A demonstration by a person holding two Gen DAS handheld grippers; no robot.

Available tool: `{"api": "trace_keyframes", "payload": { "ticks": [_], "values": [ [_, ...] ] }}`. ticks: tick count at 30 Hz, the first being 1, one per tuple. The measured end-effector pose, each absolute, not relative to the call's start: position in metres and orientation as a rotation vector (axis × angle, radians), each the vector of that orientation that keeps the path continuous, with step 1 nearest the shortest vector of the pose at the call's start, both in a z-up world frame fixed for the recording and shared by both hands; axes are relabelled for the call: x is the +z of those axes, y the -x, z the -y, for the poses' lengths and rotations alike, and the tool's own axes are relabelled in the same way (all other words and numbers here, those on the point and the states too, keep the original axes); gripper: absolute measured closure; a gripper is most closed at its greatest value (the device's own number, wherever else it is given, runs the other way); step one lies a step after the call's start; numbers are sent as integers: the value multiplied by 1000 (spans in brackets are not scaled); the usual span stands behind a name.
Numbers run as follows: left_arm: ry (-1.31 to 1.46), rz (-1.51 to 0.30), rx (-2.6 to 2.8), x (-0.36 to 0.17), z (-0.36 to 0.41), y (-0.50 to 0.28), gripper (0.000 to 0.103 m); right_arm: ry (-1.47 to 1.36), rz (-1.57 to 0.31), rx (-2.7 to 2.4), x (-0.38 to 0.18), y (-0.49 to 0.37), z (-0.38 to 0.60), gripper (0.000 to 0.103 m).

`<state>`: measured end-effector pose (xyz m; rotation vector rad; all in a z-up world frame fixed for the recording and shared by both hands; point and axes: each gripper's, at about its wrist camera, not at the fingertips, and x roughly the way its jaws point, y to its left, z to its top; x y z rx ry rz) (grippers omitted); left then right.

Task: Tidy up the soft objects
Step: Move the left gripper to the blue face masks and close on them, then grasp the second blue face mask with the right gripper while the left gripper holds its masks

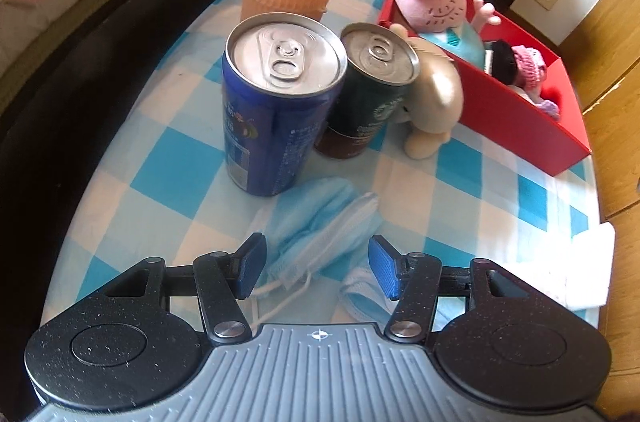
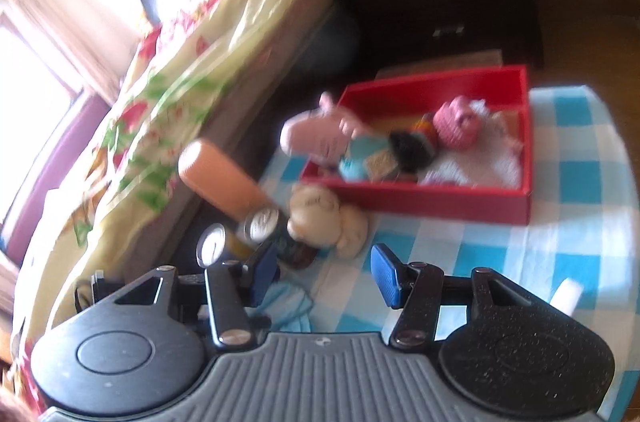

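Your left gripper (image 1: 316, 264) stands apart over the limp blue face mask (image 1: 316, 222) (feather-light); pinch its bunched middle, just ahead.

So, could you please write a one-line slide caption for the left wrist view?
Open left claw poised over crumpled blue face masks on a checked tablecloth, two cans and a toy-filled red box beyond.

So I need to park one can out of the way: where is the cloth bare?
Bare checked cloth lies in front of the red box, between it and the white folded cloth. It is crowded around the blue can, green can, cream plush and face masks, beside the open left tool.
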<state>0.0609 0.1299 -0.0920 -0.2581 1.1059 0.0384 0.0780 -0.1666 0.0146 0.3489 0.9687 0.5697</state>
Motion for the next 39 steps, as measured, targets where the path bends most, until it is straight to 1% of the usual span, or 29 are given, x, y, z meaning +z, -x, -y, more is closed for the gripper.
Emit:
{"api": "trace_keyframes", "payload": {
  "ticks": [4, 10, 14, 15, 17, 18, 19, 20, 23, 29, 39],
  "values": [
    [230, -1102, 62, -97, -127, -68, 46, -268, -1035, 604, -7, -74, 139, 73],
    [165, -1148, 73, -110, -119, -73, 44, -163, -1114, 648, -35, -68, 104, 73],
    [139, -1177, 46, -114, -116, -68, 48, -137, -1132, 662, -41, -68, 92, 73],
    [129, -1181, 41, -114, -115, -66, 50, -132, -1133, 664, -42, -68, 89, 73],
    [125, -1183, 41, -113, -117, -61, 61, -120, -1135, 668, -43, -68, 85, 73],
    [132, -1184, 35, -112, -119, -59, 65, -114, -1135, 667, -44, -68, 82, 73],
    [137, -1186, 29, -111, -121, -57, 72, -106, -1136, 666, -45, -68, 80, 73],
    [140, -1187, 23, -110, -123, -54, 76, -93, -1140, 667, -47, -67, 77, 73],
    [138, -1190, 14, -107, -130, -47, 81, -50, -1162, 684, -56, -62, 67, 73],
    [151, -1173, 25, -100, -146, -35, 85, 49, -1181, 704, -75, -55, 42, 73],
    [200, -1162, 39, -96, -162, -31, 85, 111, -1209, 710, -98, -56, 14, 73]
  ]
}}
